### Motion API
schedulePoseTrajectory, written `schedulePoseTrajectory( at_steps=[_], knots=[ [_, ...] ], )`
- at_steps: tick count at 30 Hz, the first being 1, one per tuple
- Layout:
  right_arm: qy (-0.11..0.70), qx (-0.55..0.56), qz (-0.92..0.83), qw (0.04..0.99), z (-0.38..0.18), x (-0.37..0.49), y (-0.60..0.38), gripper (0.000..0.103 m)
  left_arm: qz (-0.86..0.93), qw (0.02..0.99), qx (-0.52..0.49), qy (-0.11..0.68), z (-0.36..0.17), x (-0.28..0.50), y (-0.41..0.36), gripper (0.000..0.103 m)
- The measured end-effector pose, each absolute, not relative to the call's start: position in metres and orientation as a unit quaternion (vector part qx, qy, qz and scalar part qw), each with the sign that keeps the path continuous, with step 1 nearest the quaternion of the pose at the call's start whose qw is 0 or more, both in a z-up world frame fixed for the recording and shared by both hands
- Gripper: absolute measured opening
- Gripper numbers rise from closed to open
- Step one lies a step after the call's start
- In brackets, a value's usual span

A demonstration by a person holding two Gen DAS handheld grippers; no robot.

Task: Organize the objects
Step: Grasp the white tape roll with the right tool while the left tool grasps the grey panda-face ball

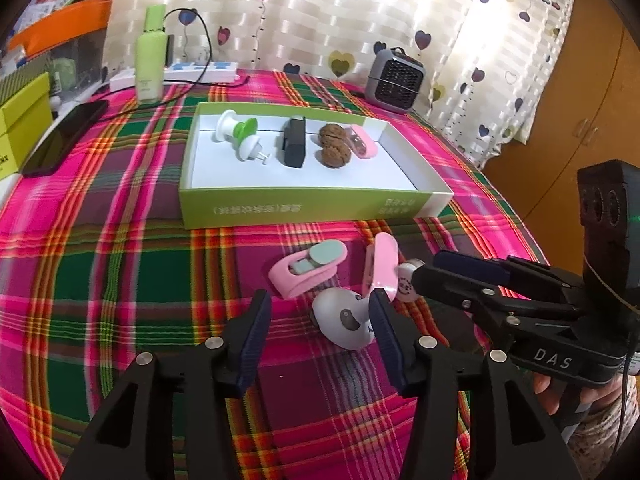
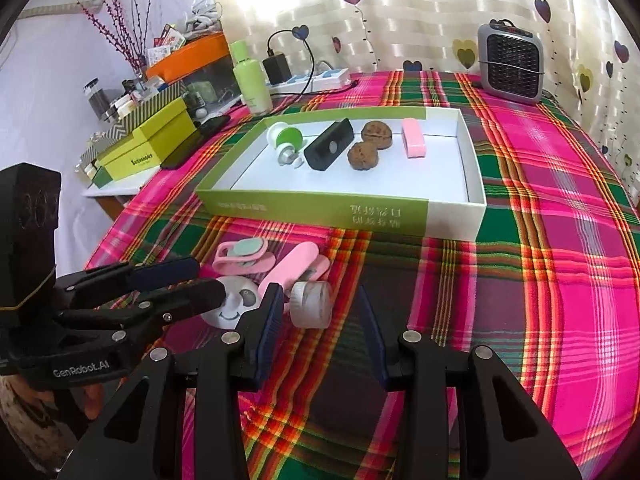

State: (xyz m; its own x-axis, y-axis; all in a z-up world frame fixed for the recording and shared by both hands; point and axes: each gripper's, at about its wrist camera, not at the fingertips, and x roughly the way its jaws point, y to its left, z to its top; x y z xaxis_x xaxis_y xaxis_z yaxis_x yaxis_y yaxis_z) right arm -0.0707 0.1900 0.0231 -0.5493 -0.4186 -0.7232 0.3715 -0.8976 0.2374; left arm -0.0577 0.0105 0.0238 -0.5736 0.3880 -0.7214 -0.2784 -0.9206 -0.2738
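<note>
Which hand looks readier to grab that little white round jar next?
Probably the right. The right gripper is open with the jar between its fingers. The left gripper, also open, frames the white panda-face toy instead.

Probably a home: heart-print curtain [image 1: 360, 20], plaid tablecloth [image 2: 540, 240].

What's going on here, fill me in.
A person with two handheld grippers is sorting small items into the green-sided box. It already holds a green-and-white piece, a black block, two walnuts and a pink clip. Both the left gripper and right gripper are open over the leftover pile: the panda-face piece, a white roll and two pink clips.
</note>
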Motion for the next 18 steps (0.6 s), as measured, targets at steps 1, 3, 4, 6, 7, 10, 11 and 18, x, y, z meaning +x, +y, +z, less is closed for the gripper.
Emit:
schedulePoseTrajectory(
  at_steps=[1, 3, 4, 6, 7, 10, 11, 18],
  knots=[
    [-0.028, 0.419, -0.879, 0.226, 0.023, -0.071, 0.19, 0.04, 0.884, 0.189, -0.422, -0.065, 0.023, -0.058, 0.011, 0.05],
    [-0.027, 0.421, -0.878, 0.227, 0.021, -0.071, 0.188, 0.04, 0.883, 0.189, -0.426, -0.062, 0.021, -0.058, 0.013, 0.05],
    [-0.025, 0.423, -0.877, 0.227, 0.02, -0.071, 0.188, 0.04, 0.882, 0.188, -0.428, -0.062, 0.02, -0.058, 0.013, 0.05],
    [-0.023, 0.424, -0.878, 0.223, 0.019, -0.072, 0.187, 0.04, 0.88, 0.19, -0.431, -0.064, 0.018, -0.058, 0.013, 0.05],
    [-0.024, 0.424, -0.878, 0.222, 0.019, -0.072, 0.187, 0.04, 0.879, 0.19, -0.432, -0.065, 0.017, -0.058, 0.013, 0.05],
    [-0.025, 0.428, -0.876, 0.219, 0.017, -0.074, 0.188, 0.04, 0.878, 0.191, -0.434, -0.064, 0.015, -0.058, 0.013, 0.05],
    [-0.022, 0.43, -0.875, 0.22, 0.016, -0.074, 0.187, 0.04, 0.878, 0.192, -0.434, -0.065, 0.015, -0.059, 0.014, 0.05],
    [-0.004, 0.433, -0.876, 0.213, 0.012, -0.074, 0.182, 0.04, 0.877, 0.192, -0.436, -0.062, 0.014, -0.061, 0.017, 0.05]
  ],
)
